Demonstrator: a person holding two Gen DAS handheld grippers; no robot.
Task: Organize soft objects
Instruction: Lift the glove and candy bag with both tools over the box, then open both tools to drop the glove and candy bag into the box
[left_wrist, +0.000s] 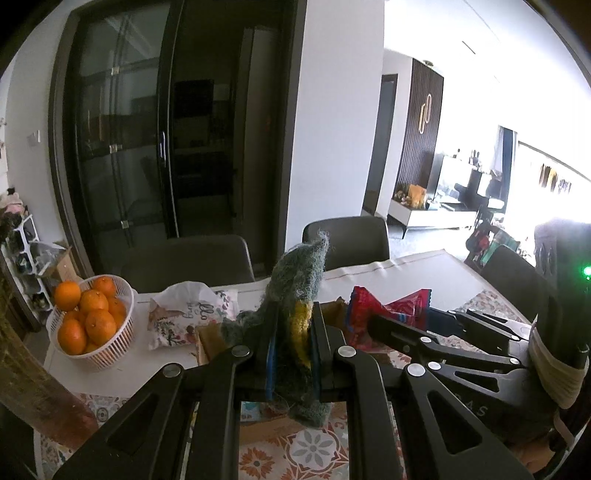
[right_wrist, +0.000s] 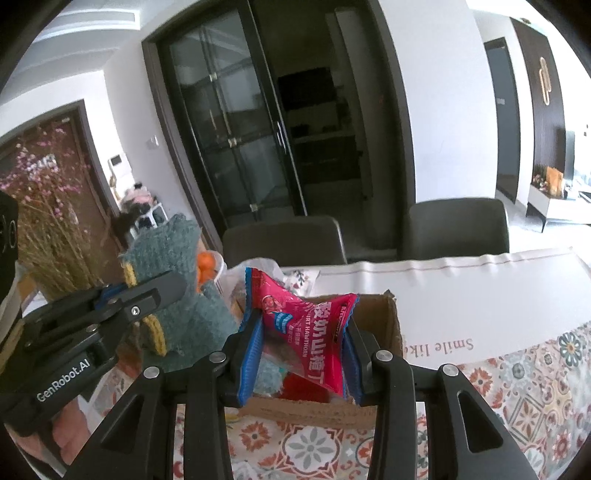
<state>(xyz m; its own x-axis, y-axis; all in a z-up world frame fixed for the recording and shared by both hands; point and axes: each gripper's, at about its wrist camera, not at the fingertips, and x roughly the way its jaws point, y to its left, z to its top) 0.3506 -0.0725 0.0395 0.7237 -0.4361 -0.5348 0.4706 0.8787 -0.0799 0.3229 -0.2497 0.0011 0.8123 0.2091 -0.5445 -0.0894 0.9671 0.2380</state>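
Left gripper (left_wrist: 293, 341) clamped on a fuzzy grey-green knitted cloth (left_wrist: 295, 280) with a yellow stripe, held upright above the patterned tablecloth (left_wrist: 314, 450). Right gripper (right_wrist: 301, 343) pinched on a glossy red snack packet (right_wrist: 306, 332), crinkled, over an open cardboard box (right_wrist: 384, 317). White ribbed basket (left_wrist: 110, 349) of oranges (left_wrist: 94, 314) far left; dark glass doors behind.

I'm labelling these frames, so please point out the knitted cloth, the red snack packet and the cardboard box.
knitted cloth (left_wrist: 295, 280): left wrist view, its grey-green upper part.
red snack packet (right_wrist: 314, 332): right wrist view, its printed front.
cardboard box (right_wrist: 391, 321): right wrist view, its right wall.
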